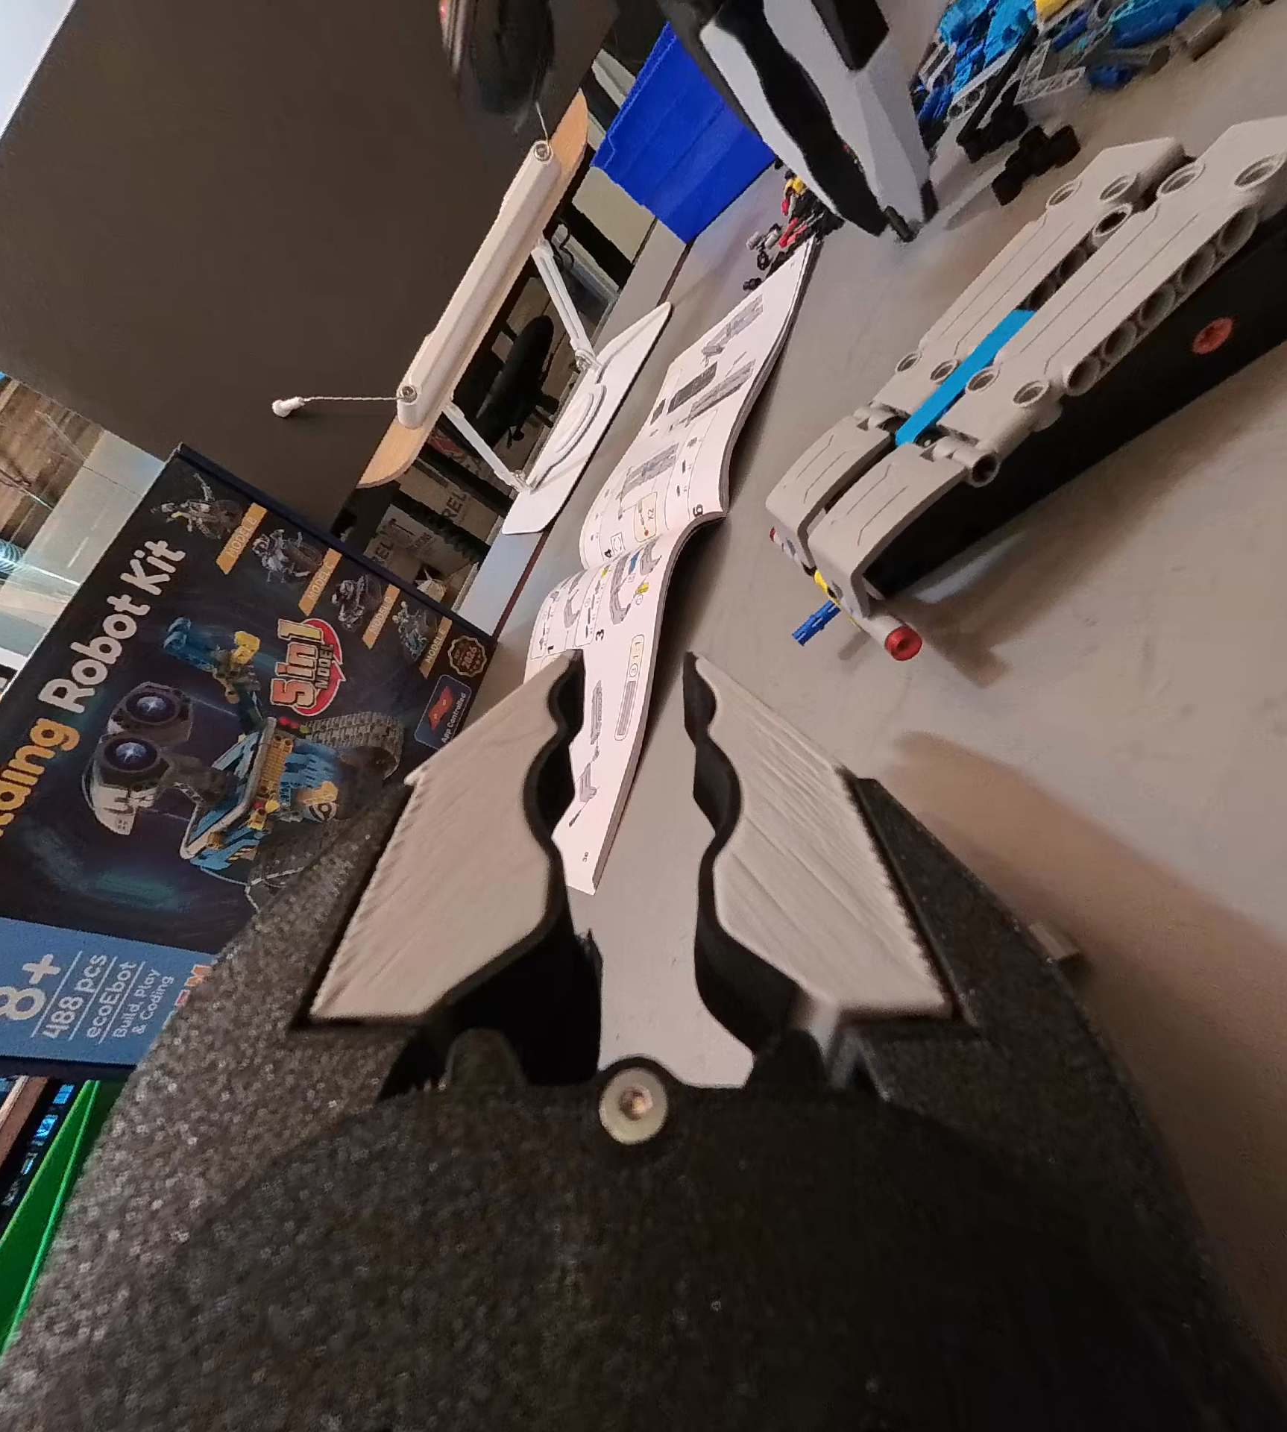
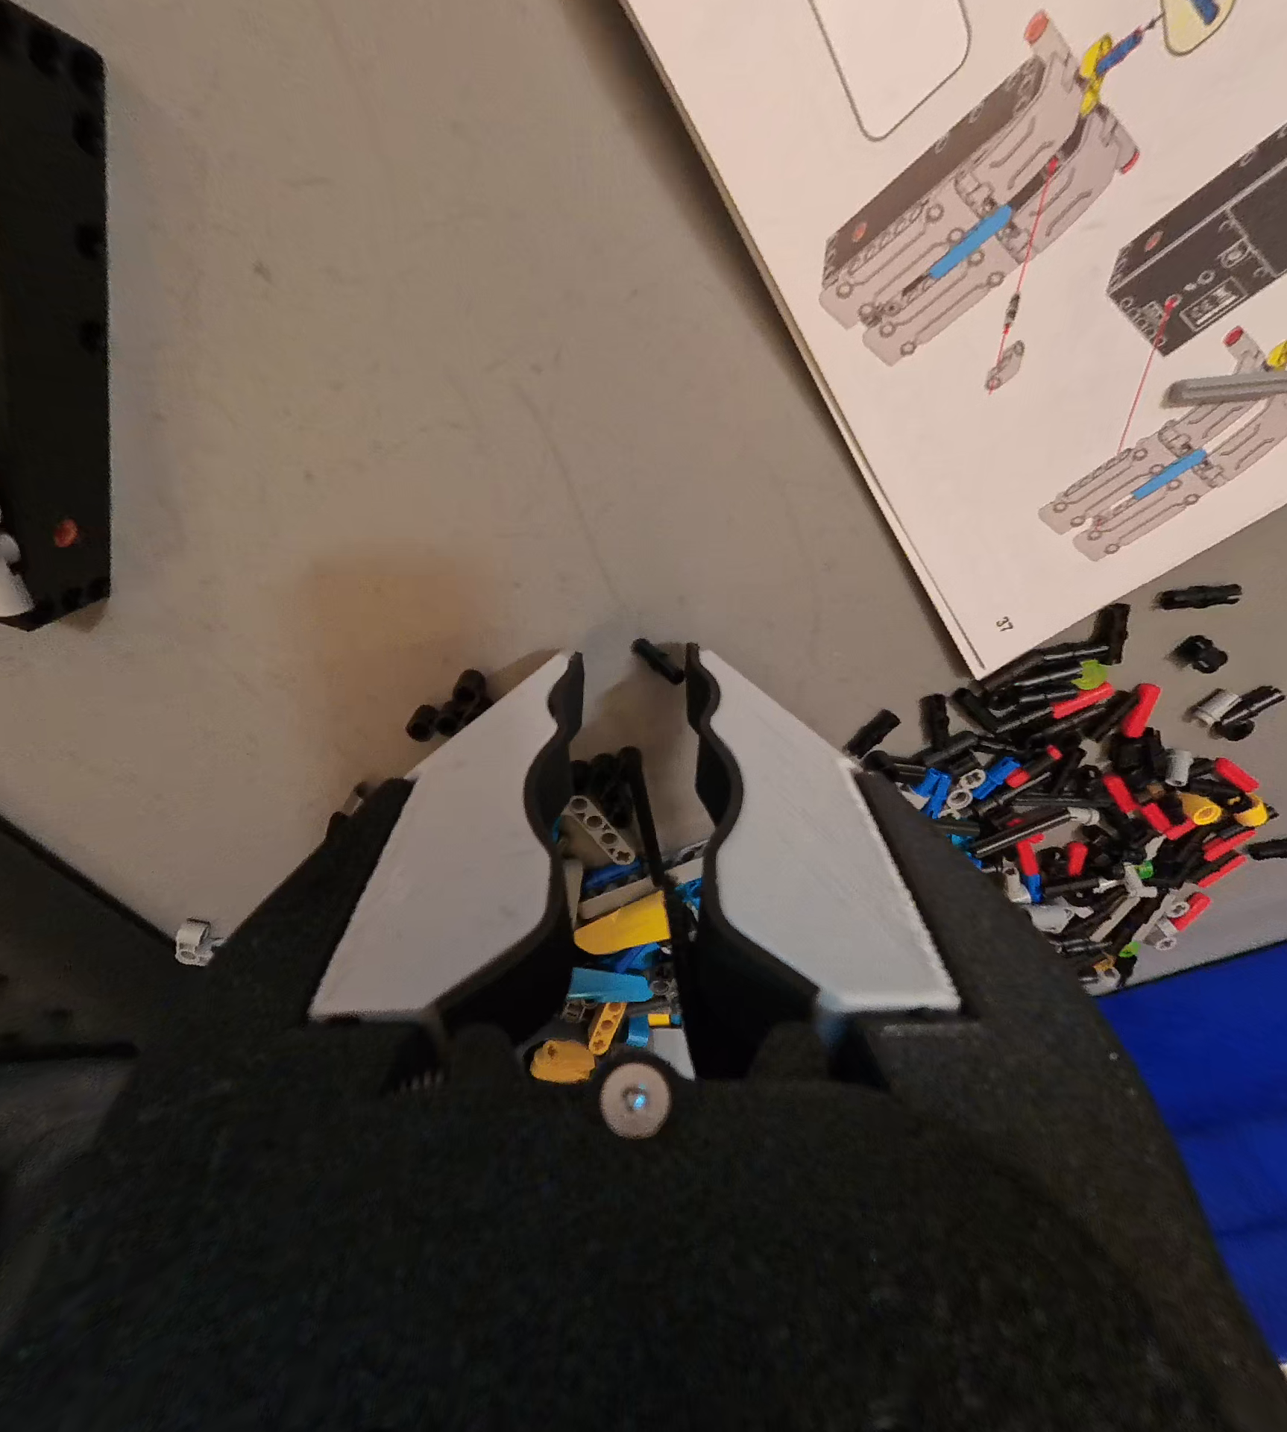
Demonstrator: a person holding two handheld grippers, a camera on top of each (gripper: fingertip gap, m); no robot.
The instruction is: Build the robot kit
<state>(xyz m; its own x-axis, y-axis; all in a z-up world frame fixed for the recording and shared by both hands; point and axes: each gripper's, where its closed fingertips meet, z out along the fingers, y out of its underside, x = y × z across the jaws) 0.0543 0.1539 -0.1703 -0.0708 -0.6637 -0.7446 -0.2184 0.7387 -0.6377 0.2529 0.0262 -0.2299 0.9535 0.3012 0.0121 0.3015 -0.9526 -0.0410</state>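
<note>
My left gripper [image 1: 633, 668] is open and empty, low over the grey table [image 1: 1090, 775], with the corner of an open instruction booklet [image 1: 671, 504] showing between its fingers. A grey and black assembled block model [image 1: 1051, 387] with a blue strip lies to its right. My right gripper [image 2: 631, 676] is open over the table. A small black pin [image 2: 656, 660] lies between its fingertips, close to the right one. Mixed blue, yellow and grey parts [image 2: 617, 891] show under its jaws. A pile of black, red and blue pins [image 2: 1074, 814] lies to its right.
The kit box [image 1: 199, 697] stands at the left, with a white desk lamp [image 1: 485, 287] behind the booklet and a blue bin [image 1: 671, 155] farther back. In the right wrist view the booklet [image 2: 1051, 271] lies upper right, the model [image 2: 28, 310] upper left, a blue bin [image 2: 1245, 1123] lower right. The gap from one gripper's tips to the other's is roughly 25 centimeters.
</note>
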